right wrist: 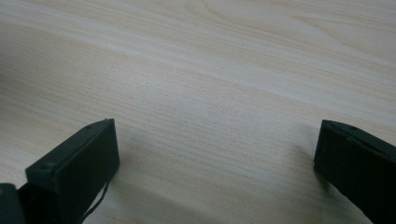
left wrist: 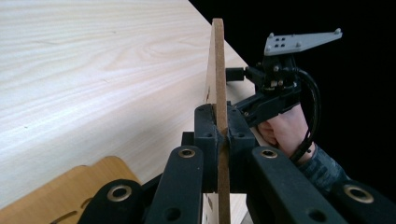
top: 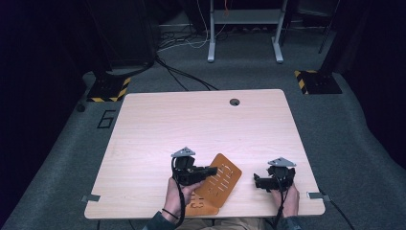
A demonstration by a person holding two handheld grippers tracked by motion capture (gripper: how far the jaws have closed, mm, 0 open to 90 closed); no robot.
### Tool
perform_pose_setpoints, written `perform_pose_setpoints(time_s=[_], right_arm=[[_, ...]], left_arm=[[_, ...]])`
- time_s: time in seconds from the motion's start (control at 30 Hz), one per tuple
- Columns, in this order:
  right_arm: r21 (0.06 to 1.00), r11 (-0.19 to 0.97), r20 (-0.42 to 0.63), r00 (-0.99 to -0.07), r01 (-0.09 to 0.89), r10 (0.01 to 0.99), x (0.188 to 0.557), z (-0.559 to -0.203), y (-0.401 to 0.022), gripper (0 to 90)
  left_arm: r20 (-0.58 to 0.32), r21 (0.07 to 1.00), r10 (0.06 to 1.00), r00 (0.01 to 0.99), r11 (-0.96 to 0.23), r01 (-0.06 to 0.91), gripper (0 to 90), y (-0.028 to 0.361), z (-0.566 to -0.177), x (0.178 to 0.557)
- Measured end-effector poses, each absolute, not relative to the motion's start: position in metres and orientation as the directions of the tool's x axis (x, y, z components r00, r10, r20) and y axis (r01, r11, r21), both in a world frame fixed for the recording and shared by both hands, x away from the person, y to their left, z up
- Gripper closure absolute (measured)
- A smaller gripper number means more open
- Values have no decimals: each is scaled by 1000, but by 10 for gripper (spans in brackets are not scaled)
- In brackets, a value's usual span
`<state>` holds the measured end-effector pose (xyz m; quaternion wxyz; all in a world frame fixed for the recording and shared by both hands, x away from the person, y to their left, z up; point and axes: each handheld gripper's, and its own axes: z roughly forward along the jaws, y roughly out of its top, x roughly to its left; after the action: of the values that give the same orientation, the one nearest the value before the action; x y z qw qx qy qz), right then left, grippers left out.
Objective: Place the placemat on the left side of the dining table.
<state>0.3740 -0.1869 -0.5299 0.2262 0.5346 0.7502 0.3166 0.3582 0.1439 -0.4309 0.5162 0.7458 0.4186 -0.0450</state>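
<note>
Left gripper point(left wrist: 217, 135): its black fingers point(left wrist: 206, 140) are clamped tight on the edge of a thin brown board point(left wrist: 217, 70), a flat hardboard panel seen edge-on in the left gripper view, standing upright between the pads. From the high view that board point(top: 221, 178) is a rounded, tan piece with rows of slot cutouts, tilted up near the front edge of the counter point(top: 191, 129). A second brown panel point(top: 201, 203) of the same material lies flat just below it, partly under the left hand point(top: 179, 194). Right gripper point(right wrist: 217, 154): fingers point(right wrist: 79, 163) spread wide apart, nothing between them, hovering low over bare pale wood grain. In the high view it point(top: 261, 182) sits to the right of the board, apart from it. The counter is a light woodgrain top with rounded corners and a round cable hole point(top: 234, 102).
</note>
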Motion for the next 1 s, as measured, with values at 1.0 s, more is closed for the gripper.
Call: perform_pose_setpoints(time_s=[1.0], right_arm=[[718,208,6,-306,664,952,375,-530,-187,0]], left_arm=[[-453,759,692,562,-31,650,860,205,-404,378]])
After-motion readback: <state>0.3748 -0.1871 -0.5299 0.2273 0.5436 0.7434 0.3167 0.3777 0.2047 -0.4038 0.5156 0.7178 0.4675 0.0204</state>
